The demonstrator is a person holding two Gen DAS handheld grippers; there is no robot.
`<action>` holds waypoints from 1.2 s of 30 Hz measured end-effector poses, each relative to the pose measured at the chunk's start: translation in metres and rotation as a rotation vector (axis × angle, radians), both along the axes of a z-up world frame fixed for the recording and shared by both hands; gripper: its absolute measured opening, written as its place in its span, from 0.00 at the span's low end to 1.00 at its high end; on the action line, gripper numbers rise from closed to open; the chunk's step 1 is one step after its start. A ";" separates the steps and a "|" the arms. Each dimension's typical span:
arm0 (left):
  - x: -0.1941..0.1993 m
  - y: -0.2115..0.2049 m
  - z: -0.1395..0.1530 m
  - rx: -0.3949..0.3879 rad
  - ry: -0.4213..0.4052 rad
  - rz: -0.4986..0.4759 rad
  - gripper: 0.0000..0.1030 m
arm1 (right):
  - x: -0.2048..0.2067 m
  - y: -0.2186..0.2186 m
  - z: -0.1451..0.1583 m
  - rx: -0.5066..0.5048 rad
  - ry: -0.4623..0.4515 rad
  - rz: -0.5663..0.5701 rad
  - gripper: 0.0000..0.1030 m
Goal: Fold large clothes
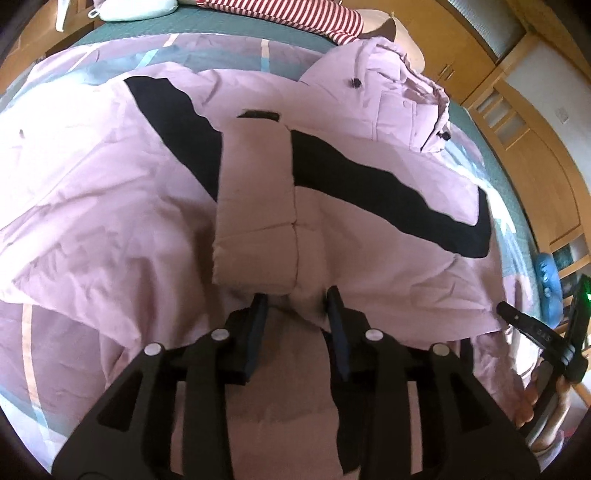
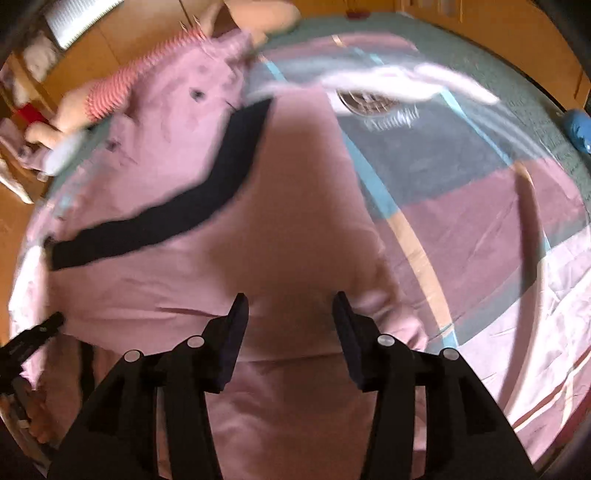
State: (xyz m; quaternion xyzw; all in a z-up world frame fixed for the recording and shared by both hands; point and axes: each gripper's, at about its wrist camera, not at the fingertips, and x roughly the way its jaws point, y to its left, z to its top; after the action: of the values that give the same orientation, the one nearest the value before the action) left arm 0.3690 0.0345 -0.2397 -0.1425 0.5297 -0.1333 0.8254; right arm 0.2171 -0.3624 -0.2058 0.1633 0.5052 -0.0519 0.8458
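Pink jacket [image 1: 110,206] w/ black stripe [image 1: 388,192] lay spread on the bed [image 2: 480,206], hood [image 1: 391,96] toward the far end, one sleeve [image 1: 255,206] folded over the middle. My left gripper [image 1: 297,302] had its jaws apart w/ a fold of jacket fabric between them; couldn't tell if it was pinching. My right gripper [image 2: 290,306] hung wide above the jacket, holding nothing. Right view blurry.

Right wrist view smeared by motion blur: print on bedsheet [image 2: 376,107] unreadable, jacket [image 2: 258,229] edges soft. Striped plush toy [image 1: 295,14] cut off by top edge in left wrist view. Blue object [image 1: 550,291] at bed's right edge partly hidden, identity unclear. Jacket hem hidden behind left gripper [image 1: 297,306].
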 end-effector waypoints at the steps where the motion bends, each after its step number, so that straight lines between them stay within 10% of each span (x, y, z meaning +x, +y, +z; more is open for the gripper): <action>1: -0.002 0.003 0.004 -0.022 0.004 0.003 0.39 | -0.002 0.006 0.004 0.011 -0.018 0.024 0.47; 11: 0.003 0.034 0.013 -0.068 -0.004 0.072 0.37 | 0.016 0.033 -0.020 -0.086 0.021 0.104 0.50; 15: -0.003 0.108 0.052 0.040 -0.129 0.272 0.91 | 0.009 0.028 -0.019 -0.052 0.016 0.116 0.55; 16: -0.005 0.139 0.054 0.080 -0.132 0.365 0.91 | 0.007 0.028 -0.019 -0.051 0.016 0.118 0.55; 21: -0.004 0.253 0.022 0.118 -0.030 0.597 0.91 | 0.003 0.033 -0.019 -0.072 0.014 0.129 0.60; 27: -0.016 0.346 -0.035 -0.064 0.095 0.799 0.91 | 0.007 0.043 -0.023 -0.121 0.018 0.138 0.68; 29: -0.017 0.356 -0.041 -0.134 0.070 0.824 0.88 | 0.008 0.046 -0.024 -0.138 0.018 0.141 0.71; 31: -0.017 0.363 -0.039 -0.160 0.018 0.838 0.34 | 0.009 0.049 -0.025 -0.157 0.018 0.148 0.71; 33: -0.017 0.365 -0.032 -0.189 -0.011 0.826 0.13 | 0.009 0.049 -0.025 -0.159 0.016 0.149 0.72; 36: -0.025 0.363 -0.001 -0.278 -0.141 0.815 0.06 | 0.010 0.048 -0.025 -0.147 0.018 0.144 0.72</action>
State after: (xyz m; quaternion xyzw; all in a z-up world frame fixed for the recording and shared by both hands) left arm 0.3435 0.3974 -0.2410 -0.4405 0.3495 0.1239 0.8176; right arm 0.2266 -0.3146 -0.2308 0.0633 0.5182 -0.0293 0.8524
